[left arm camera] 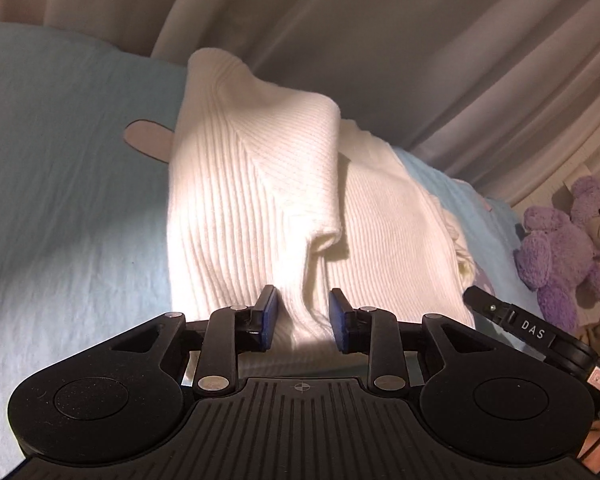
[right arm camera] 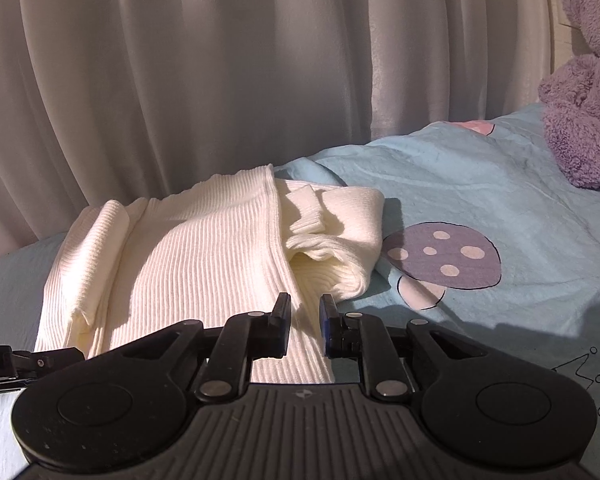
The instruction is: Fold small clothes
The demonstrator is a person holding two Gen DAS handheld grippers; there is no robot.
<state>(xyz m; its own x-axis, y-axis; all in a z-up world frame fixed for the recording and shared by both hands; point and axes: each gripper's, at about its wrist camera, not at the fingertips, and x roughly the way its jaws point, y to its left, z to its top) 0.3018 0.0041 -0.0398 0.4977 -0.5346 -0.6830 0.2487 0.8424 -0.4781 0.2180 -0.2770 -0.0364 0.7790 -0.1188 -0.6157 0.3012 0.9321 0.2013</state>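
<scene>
— While the white ribbed sweater (right arm camera: 188,264) lies on the light blue bedsheet (right arm camera: 480,184), where do the two grippers stand?

— Both sit at its near hem. The left gripper (left arm camera: 303,316) has a fold of the knit running between its blue pads (left arm camera: 271,316), but a gap shows on either side of the cloth, so the fingers are parted and not pinching it.

— And the right gripper (right arm camera: 305,326)?

— Its fingers are set narrower, with the sweater's lower right edge passing between them. Whether the pads press the fabric I cannot tell.

— How is the garment arranged?

— The body is spread flat. In the left view one sleeve (left arm camera: 260,152) is folded across the body, its cuff ending mid-chest. In the right view the other sleeve (right arm camera: 340,240) is bunched at the right side, beside a purple mushroom print (right arm camera: 444,256) on the sheet.

— Anything else around?

— A purple teddy bear (right arm camera: 584,92) sits at the far right of the bed, well apart from the sweater, and a pale curtain (right arm camera: 220,80) hangs behind.
</scene>
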